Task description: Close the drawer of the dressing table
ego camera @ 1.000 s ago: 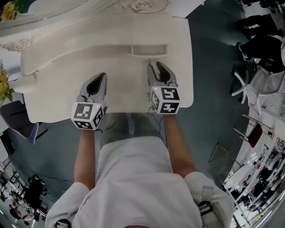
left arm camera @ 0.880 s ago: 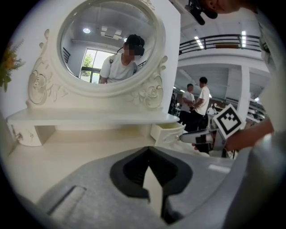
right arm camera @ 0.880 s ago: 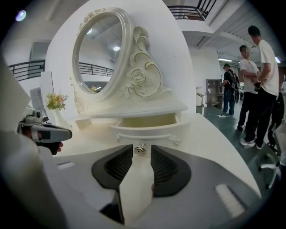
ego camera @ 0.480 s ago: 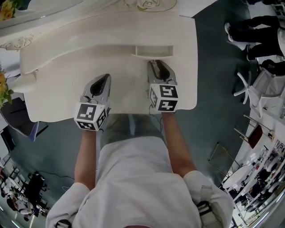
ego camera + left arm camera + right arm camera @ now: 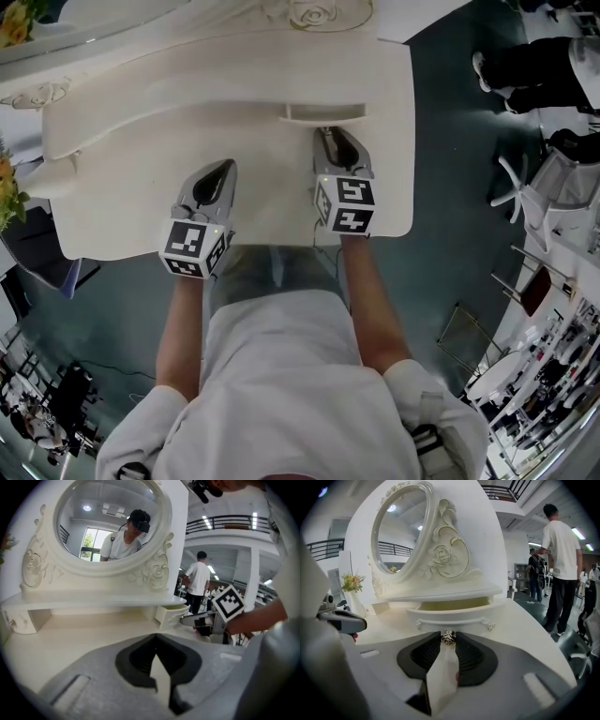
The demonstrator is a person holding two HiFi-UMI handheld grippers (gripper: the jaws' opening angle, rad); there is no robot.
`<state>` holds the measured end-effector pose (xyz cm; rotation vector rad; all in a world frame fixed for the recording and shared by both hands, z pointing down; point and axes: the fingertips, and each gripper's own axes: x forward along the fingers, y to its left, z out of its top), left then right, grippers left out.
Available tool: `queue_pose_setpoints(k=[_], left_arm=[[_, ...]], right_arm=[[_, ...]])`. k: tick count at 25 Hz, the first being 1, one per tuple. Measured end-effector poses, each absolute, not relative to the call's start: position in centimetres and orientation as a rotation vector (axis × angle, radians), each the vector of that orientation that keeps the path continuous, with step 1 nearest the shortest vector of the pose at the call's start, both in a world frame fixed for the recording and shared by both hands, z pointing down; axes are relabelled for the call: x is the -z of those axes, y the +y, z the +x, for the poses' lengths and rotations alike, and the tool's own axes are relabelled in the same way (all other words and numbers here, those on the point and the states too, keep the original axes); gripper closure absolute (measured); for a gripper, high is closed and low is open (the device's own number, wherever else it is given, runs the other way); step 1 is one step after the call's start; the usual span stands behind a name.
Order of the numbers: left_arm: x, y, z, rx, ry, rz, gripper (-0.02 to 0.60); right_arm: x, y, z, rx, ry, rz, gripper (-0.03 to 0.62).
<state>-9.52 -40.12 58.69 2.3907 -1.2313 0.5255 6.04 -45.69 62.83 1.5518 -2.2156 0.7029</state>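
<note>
The white dressing table point(image 5: 122, 187) has a small drawer point(image 5: 323, 112) under its shelf at the right, pulled a little way out. In the right gripper view the drawer front point(image 5: 454, 613) shows its pale inside above and a silver knob point(image 5: 448, 638) at the middle. My right gripper point(image 5: 448, 634) has this knob between its tips, and its jaws are closing with the pads touching the knob. Seen from above, the right gripper point(image 5: 330, 134) points at the drawer. My left gripper point(image 5: 225, 167) hovers over the tabletop left of it, shut and empty point(image 5: 155, 637).
An oval mirror point(image 5: 112, 522) with carved roses rises at the table's back. A second small drawer point(image 5: 16, 620) sits at the far left. Flowers point(image 5: 351, 582) stand at the left. A person point(image 5: 562, 559) stands on the floor to the right, near chairs point(image 5: 539, 183).
My right gripper has moved up to the drawer front and its jaws have narrowed round the knob. The left gripper has stayed where it was.
</note>
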Motion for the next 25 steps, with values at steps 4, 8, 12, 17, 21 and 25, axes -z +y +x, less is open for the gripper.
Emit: queue_pose_setpoints(k=[4,8,12,17,21,25], left_arm=[[-58.6,-40.2,-9.7,-0.524,-1.243,2.384,0.583],[-58.3,-40.6,-9.9,-0.515,-1.267,2.374,0.583],[-58.1,-41.1,-9.9,-0.518,-1.274,2.366,0.583],[-57.8,-41.3,-10.1,-0.515,-1.301,2.365,0.583],[-57.6,-41.1,-10.5,-0.523,-1.312,2.356,0.581],[-57.0,-41.0,-10.7,-0.503,-1.322,2.375,0.583]], right_arm=[[-62.8,-46.5,5.9,-0.699,-2.223,1.548,0.493],[-62.9,-47.3,5.8,-0.706,-2.227,1.537,0.491],[-62.6,-48.3,5.7,-0.708,-2.24,1.531,0.493],[-62.6,-49.9,5.4,-0.698,-2.262,1.518,0.493],[-62.6,-50.3,5.4,-0.689,-2.273,1.525,0.491],[-62.6,-50.3,5.2,-0.682,-2.279,1.52,0.493]])
